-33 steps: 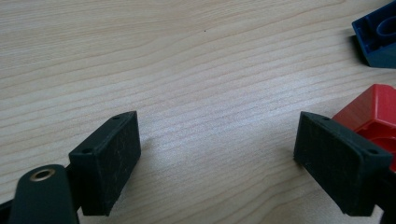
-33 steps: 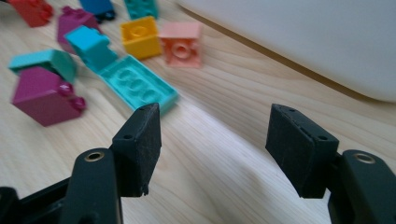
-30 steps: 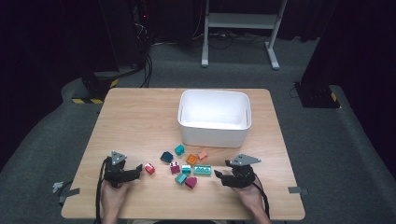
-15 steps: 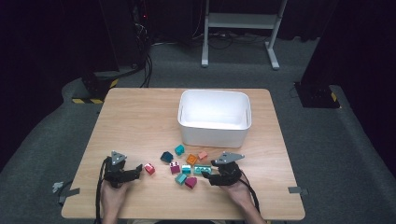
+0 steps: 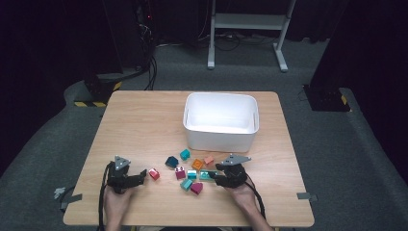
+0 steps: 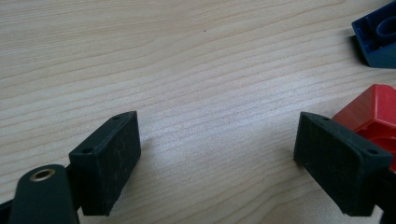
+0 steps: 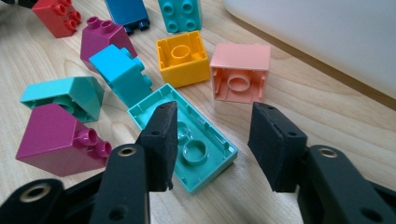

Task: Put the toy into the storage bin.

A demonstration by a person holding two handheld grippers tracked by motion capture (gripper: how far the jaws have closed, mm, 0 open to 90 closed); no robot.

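Loose toy bricks lie in front of a white bin [image 5: 220, 137]. My right gripper [image 5: 214, 177] [image 7: 212, 127] is low over a flat teal brick [image 7: 187, 140] [image 5: 207, 175] that lies hollow side up. Its jaws have just been closing and now straddle the brick's right half; the left pad [image 7: 161, 140] overlaps it and the right pad [image 7: 271, 144] stands clear of its edge. My left gripper [image 5: 141, 176] [image 6: 217, 144] rests open on bare wood. A red brick [image 6: 373, 112] [image 5: 154, 173] sits just outside its right jaw.
Around the teal brick lie a pink brick [image 7: 240, 72], a yellow one [image 7: 182, 58], a light blue one [image 7: 121, 70], two magenta ones [image 7: 56, 135] and a dark blue one [image 6: 376, 35]. Bare table [image 5: 139, 125] stretches behind the left gripper.
My right gripper has slid left up to the brick cluster and its jaws have narrowed around the flat teal brick. The left gripper has stayed put.
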